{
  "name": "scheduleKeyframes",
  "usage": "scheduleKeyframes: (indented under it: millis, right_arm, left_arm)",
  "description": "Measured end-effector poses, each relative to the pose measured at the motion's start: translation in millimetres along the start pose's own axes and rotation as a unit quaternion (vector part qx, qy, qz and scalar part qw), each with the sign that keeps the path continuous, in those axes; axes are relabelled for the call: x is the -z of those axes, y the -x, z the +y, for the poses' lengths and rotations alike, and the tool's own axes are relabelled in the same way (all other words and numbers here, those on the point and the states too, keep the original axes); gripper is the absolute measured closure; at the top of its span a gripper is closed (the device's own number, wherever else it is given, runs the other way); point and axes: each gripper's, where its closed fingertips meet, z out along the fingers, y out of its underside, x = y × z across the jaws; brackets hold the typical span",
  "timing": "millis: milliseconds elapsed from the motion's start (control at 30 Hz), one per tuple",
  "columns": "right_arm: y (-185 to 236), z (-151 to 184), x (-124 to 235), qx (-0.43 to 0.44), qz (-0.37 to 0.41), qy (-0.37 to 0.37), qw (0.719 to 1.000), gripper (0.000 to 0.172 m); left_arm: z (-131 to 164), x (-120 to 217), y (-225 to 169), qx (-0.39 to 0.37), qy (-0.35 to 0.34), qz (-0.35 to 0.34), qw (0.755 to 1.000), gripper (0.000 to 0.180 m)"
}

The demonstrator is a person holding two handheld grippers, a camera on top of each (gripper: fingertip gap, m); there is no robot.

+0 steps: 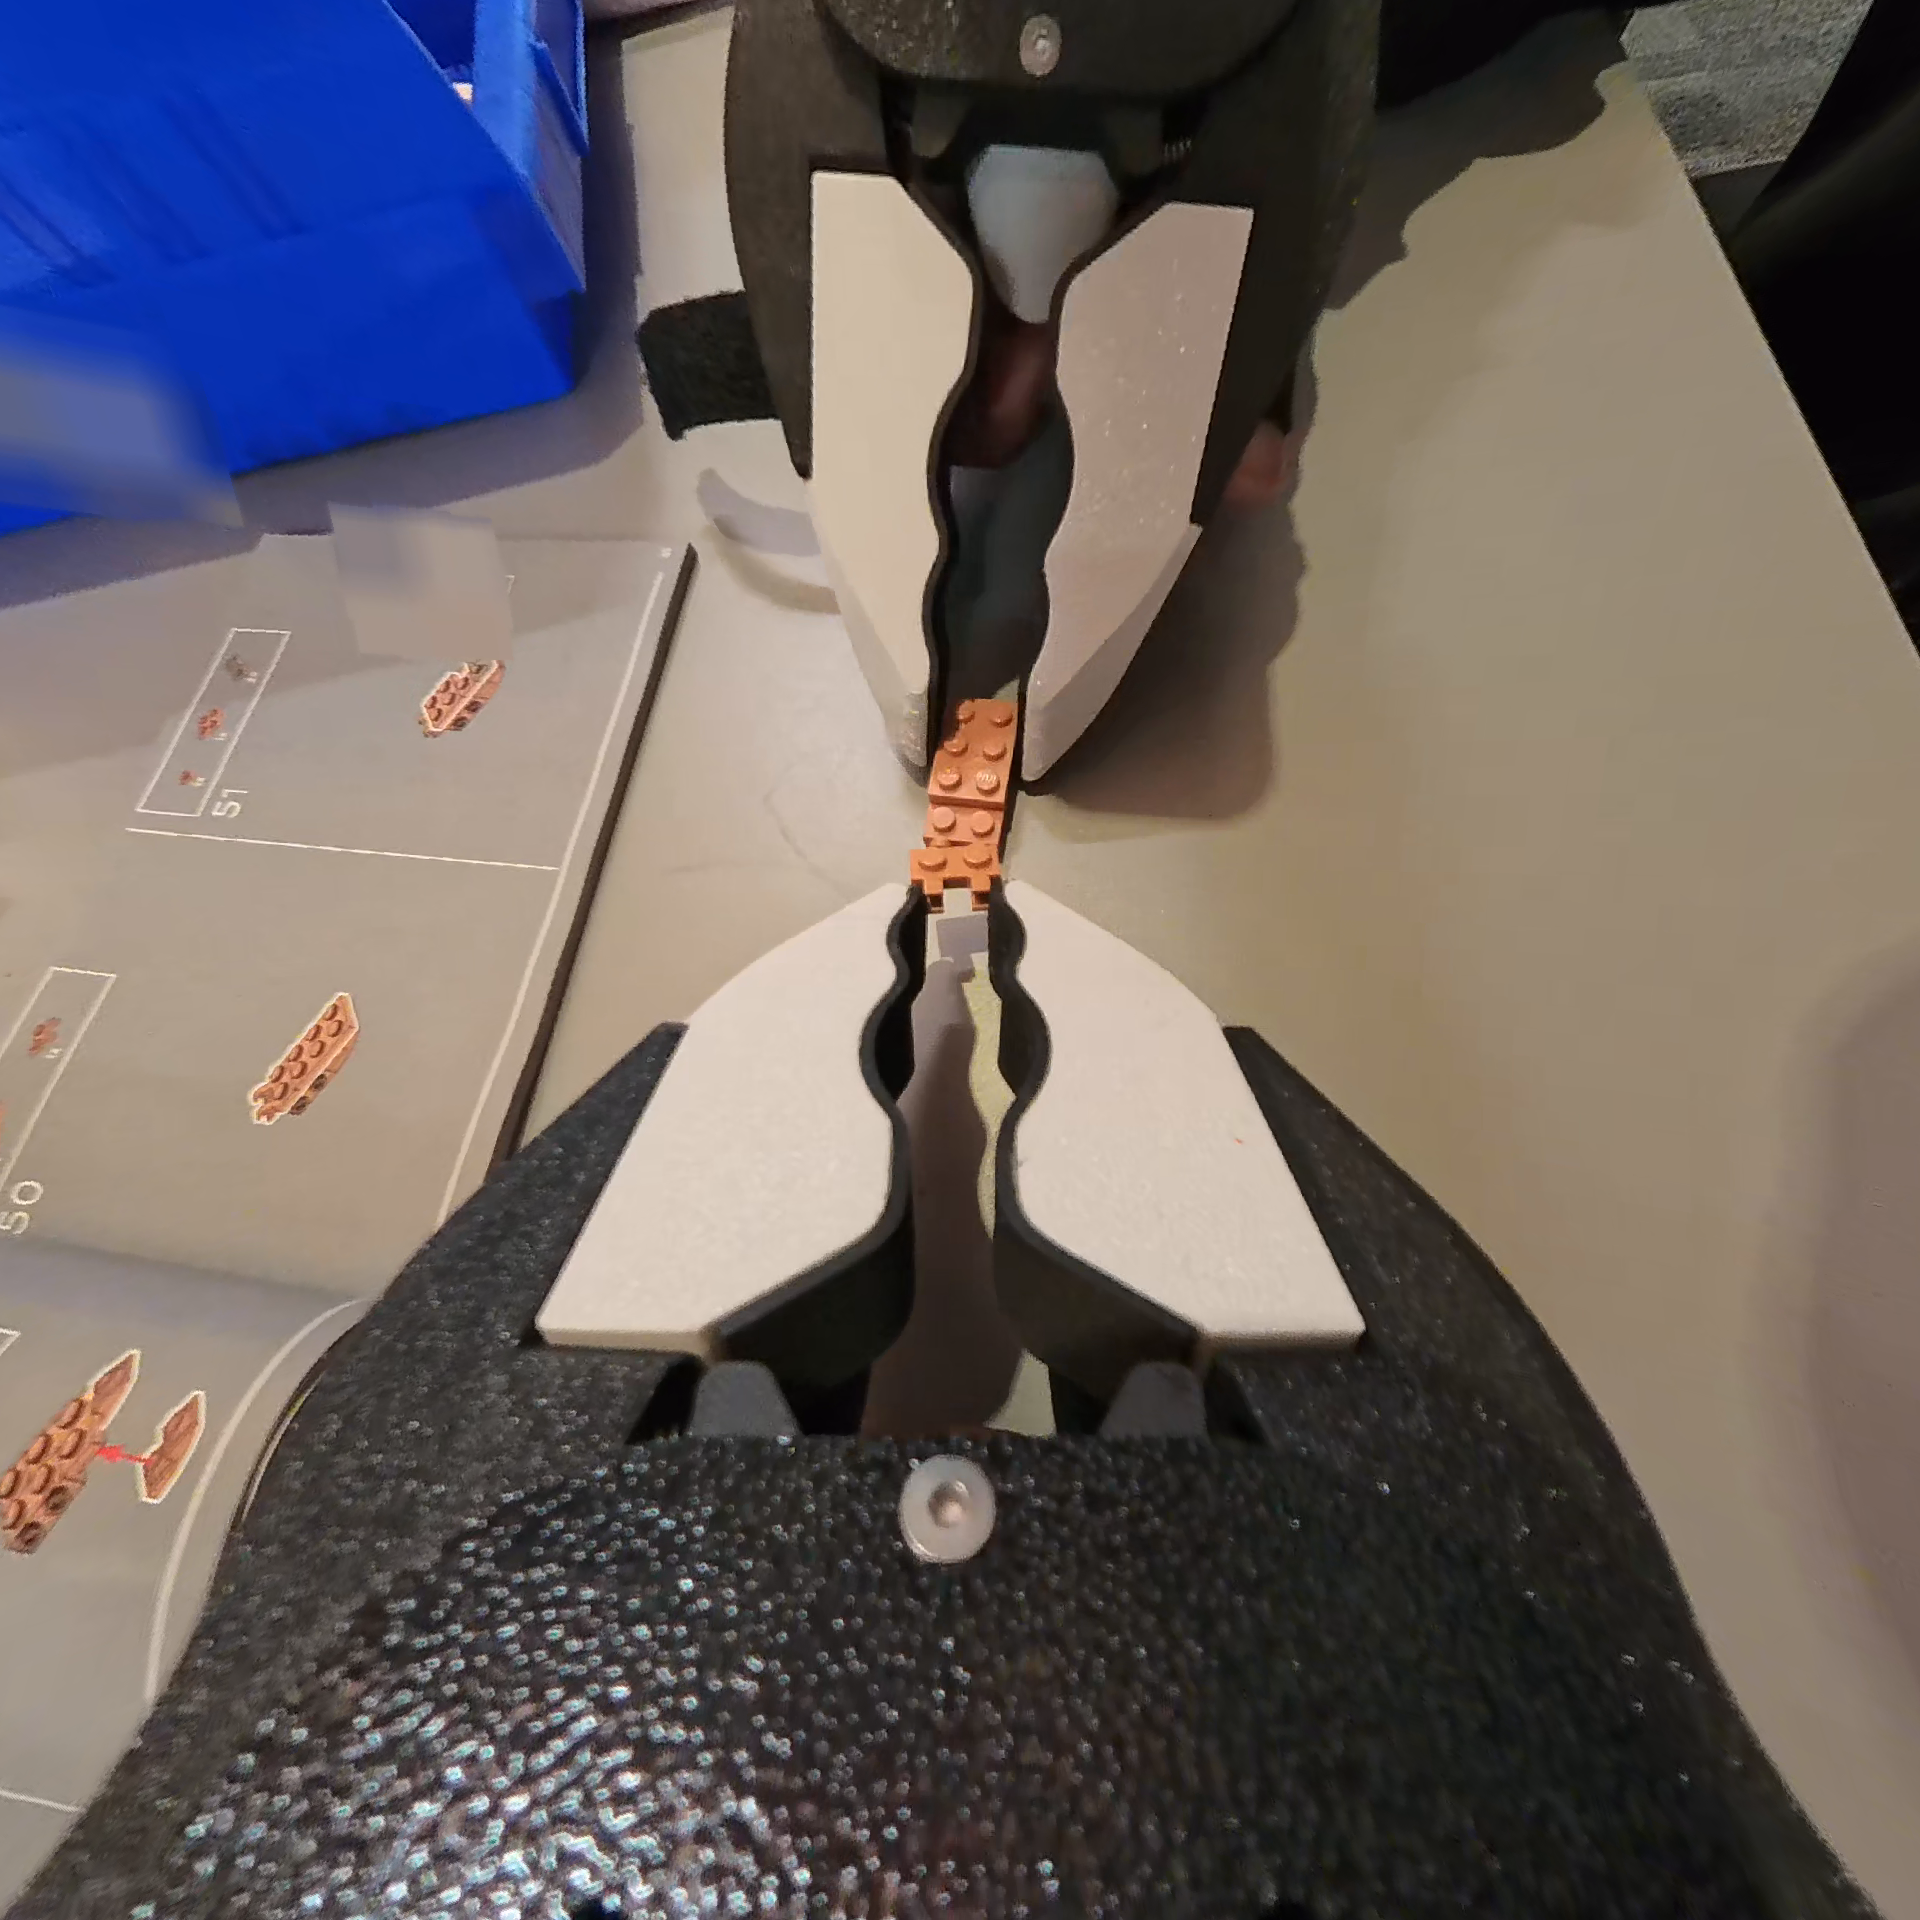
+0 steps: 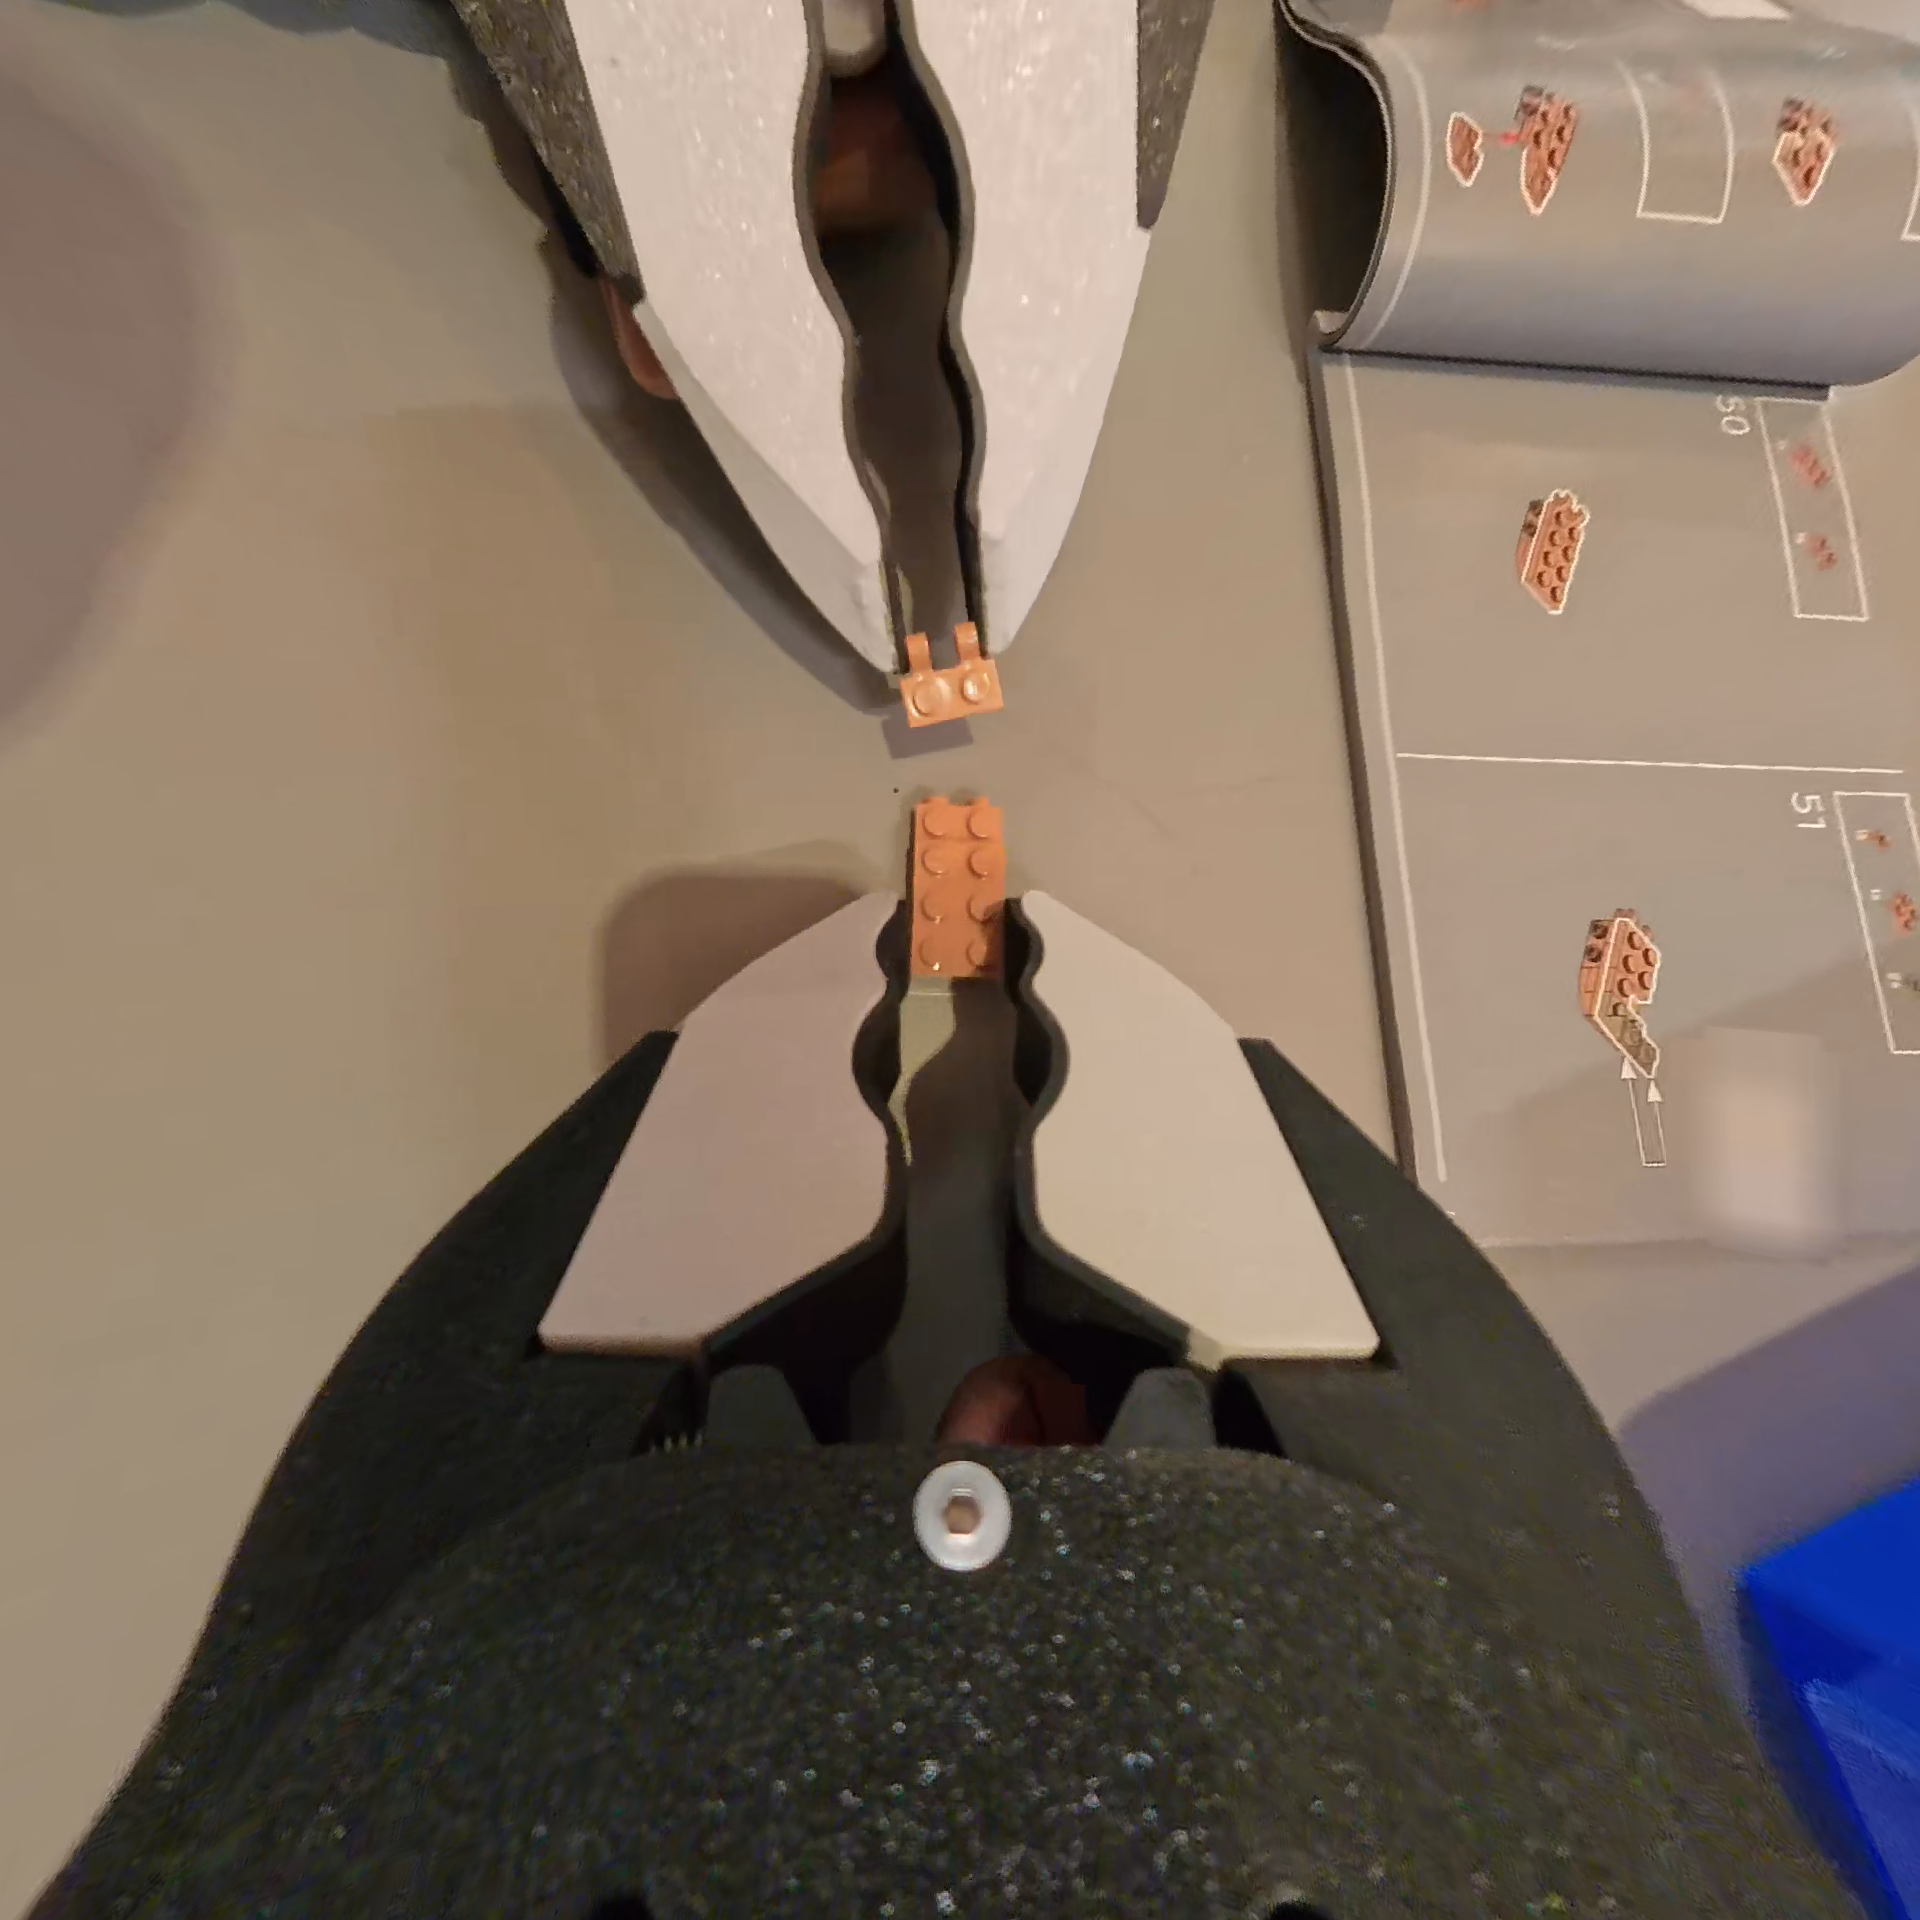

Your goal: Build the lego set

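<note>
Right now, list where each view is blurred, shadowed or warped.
Left wrist view: the blue bin at upper left is smeared by blur, the table edges bow from the wide lens, and glare speckles the left gripper body. Right wrist view: the small clip plate and the long orange plate are sharp, each casting a soft shadow to its left.

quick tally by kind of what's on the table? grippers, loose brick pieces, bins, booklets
Grippers: 2, left gripper, right gripper
Orange-brown brick pieces: 2, small clip plate in the left, long studded piece in the right
Blue bin: 1
Instruction booklet: 1
Total: 6
</note>
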Motion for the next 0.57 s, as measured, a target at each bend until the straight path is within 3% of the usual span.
scheduleKeyframes:
  millis: [567]
  right_arm:
    - [0.5,-15.3,9.7,0.025,0.012,-0.074,0.997,0.155]
  left_arm:
    - [-19.1,9.7,1.7,0.013,-0.061,-0.002,0.998,0.17]
